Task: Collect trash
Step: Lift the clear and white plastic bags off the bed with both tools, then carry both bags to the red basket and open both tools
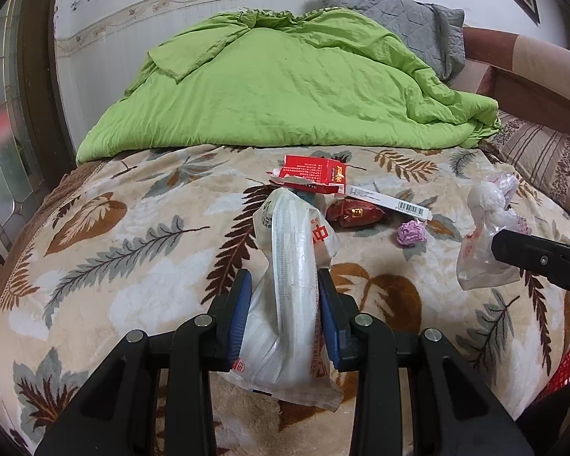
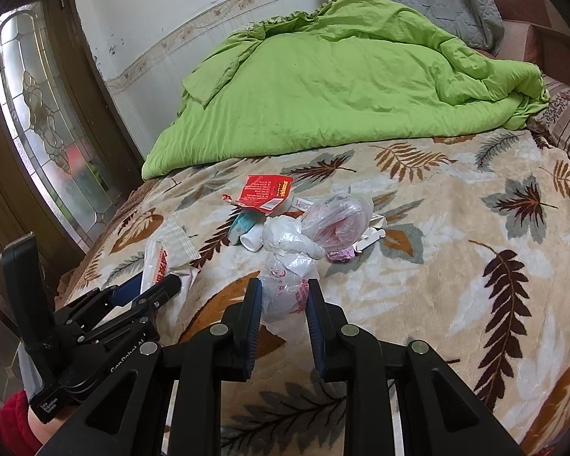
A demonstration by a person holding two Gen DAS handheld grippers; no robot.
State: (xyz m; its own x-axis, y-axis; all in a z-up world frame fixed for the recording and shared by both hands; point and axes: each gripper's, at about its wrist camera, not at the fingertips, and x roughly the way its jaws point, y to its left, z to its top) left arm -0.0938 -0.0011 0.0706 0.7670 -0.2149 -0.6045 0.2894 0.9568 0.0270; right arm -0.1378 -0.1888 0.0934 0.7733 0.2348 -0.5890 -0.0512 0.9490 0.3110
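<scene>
The left tool (image 1: 285, 296) pinches a white wrapper (image 1: 292, 288) between its blue pads, the wrapper sticking up and forward from its tip above the bed (image 1: 133, 266). The right tool (image 2: 285, 300) is pressed onto a clear plastic bag (image 2: 296, 250), which bulges out ahead of it. Beyond both tools, a red packet (image 1: 313, 173), a dark red wrapper (image 1: 355, 214), a white box (image 1: 391, 201) and a purple paper ball (image 1: 410, 232) lie on the bed, in front of a green quilt (image 1: 285, 87).

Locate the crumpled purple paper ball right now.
The purple paper ball lies on the leaf-print blanket, right of centre in the left wrist view, just right of the dark red wrapper and below the barcode strip.
</scene>
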